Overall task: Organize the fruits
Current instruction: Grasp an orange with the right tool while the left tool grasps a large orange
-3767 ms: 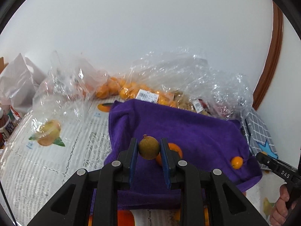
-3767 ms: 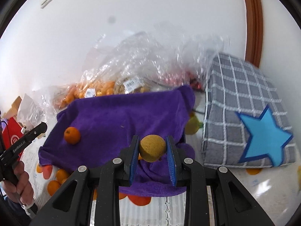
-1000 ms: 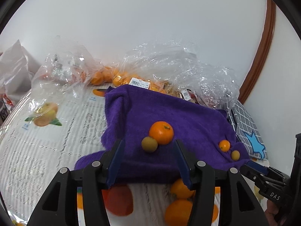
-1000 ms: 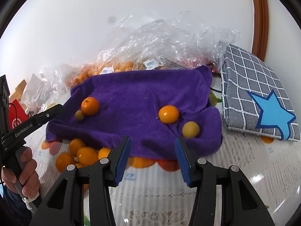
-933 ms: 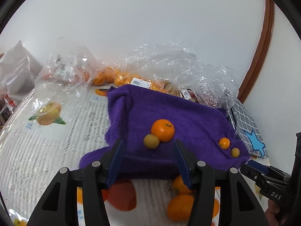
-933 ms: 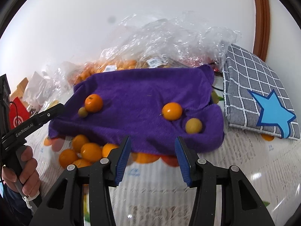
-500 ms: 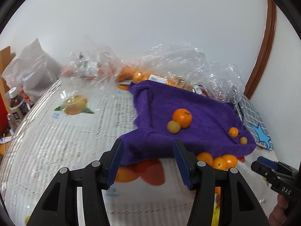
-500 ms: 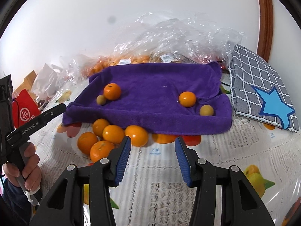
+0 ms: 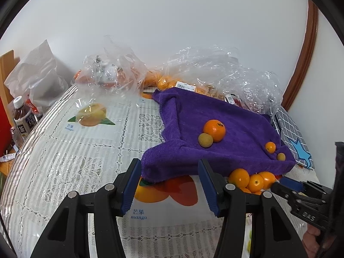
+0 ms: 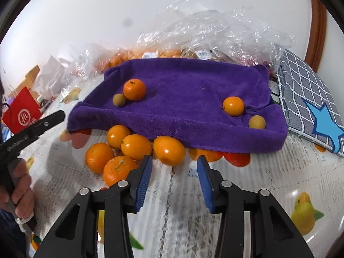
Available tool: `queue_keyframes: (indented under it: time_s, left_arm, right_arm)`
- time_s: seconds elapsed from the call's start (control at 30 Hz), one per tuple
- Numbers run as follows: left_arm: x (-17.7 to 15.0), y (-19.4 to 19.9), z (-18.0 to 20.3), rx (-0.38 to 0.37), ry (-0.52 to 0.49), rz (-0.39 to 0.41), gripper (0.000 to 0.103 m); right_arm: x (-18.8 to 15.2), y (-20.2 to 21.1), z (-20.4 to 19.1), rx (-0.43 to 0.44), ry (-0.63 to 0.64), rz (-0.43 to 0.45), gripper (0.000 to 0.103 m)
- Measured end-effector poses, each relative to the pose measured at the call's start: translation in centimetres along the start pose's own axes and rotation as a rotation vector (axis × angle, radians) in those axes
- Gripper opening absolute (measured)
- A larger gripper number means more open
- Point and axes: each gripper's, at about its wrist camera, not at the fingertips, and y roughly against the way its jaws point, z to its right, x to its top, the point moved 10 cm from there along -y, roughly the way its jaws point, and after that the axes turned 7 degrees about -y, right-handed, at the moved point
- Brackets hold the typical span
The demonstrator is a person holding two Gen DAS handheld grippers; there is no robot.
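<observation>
A purple towel (image 10: 189, 99) lies on the table with two pairs of fruit on it: an orange (image 10: 134, 89) beside a small tan fruit (image 10: 119, 100) on the left, an orange (image 10: 233, 106) and a tan fruit (image 10: 257, 122) on the right. Several loose oranges (image 10: 135, 147) lie heaped at the towel's front edge. My right gripper (image 10: 174, 169) hovers just short of the nearest of them (image 10: 169, 150); its jaws are closing with nothing between them. My left gripper (image 9: 169, 180) stands open and empty before the towel's (image 9: 215, 129) near-left corner.
Crinkled clear plastic bags (image 10: 215, 32) holding more oranges are piled behind the towel against the wall. A grey checked cloth with a blue star (image 10: 309, 103) lies to the right. A bottle (image 9: 22, 118), a white bag (image 9: 34, 77) and a red bag (image 10: 21, 111) stand at the left edge.
Both grippers have drawn back from the towel toward the table's front, so the loose oranges came into view. The right gripper's jaws have narrowed. The fruit on the towel stays put.
</observation>
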Motion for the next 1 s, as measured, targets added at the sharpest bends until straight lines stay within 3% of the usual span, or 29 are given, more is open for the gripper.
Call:
queue_keyframes:
  time_s: [0.37,0.43,0.57,0.73,0.9,1.0]
  left_arm:
    - [0.1,-0.4,-0.8,-0.027,0.060,-0.015,0.052]
    - [0.1,-0.4,-0.9,-0.030,0.065,-0.012,0.052]
    - [0.1,-0.6,-0.6,-0.033,0.054,-0.019,0.052]
    - [0.0,-0.7,-0.1,-0.048,0.038,-0.022,0.052]
    - [-0.3,-0.9,0.7,-0.094,0.033,-0.039,0.052]
    - [-0.9,-1.2,1.8,-0.134,0.008,-0.065,0.052]
  right_arm:
    - [0.9,-2.7,-0.8,0.047,0.017,-0.059,0.040]
    - [0.6,-3.4,-0.9,0.054,0.012,-0.081,0.032]
    - [0.5,-2.6,-0.7,0.037,0.034,-0.053,0.032]
    - [0.2,0.1,2.0,0.008,0.000,0.001,0.032]
    - [-1.0,2.3,6.5,-0.081,-0.040,0.038,0.032]
    - [-1.9,2.8,8.2,-0.090,-0.074,0.047,0.032]
